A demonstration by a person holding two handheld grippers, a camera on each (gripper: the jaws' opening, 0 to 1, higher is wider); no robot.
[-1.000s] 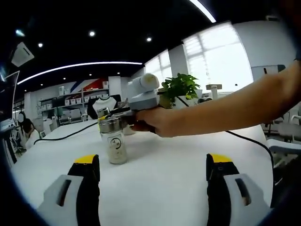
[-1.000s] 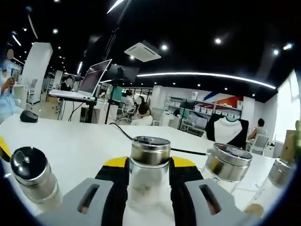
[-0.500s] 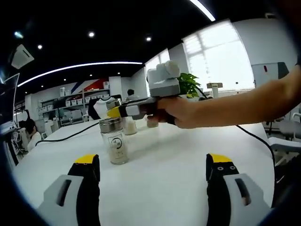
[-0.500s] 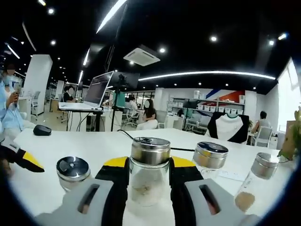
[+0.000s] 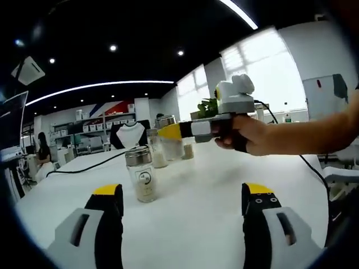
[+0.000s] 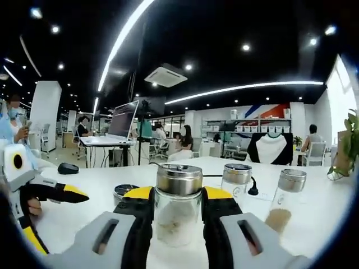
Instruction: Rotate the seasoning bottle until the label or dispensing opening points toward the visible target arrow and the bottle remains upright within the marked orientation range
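The right tool is clamped on a bottle, its yellow-tipped jaws pressing the glass on both sides just under the steel cap. In the left gripper view the same tool carries that bottle lifted clear of the white table, held out by a hand. The left tool hangs over the table with jaws wide apart and nothing between them.

The step in hand looks like the carry-and-turn: the bottle is gripped and raised, not yet set down. No target arrow or marked range is visible in either view, so I cannot tell how far the turn has to go. The next move likely calls for twisting the wrist about the bottle's own axis, then lowering it flat onto the table without tipping.

The bottle's long axis stands upright, cap up, with pale seasoning settled at the bottom. Which way its label or opening faces cannot be told; the glass facing the right camera looks plain.

A second bottle stands alone on the table near the left tool, its label facing that camera. More bottles stand beyond.
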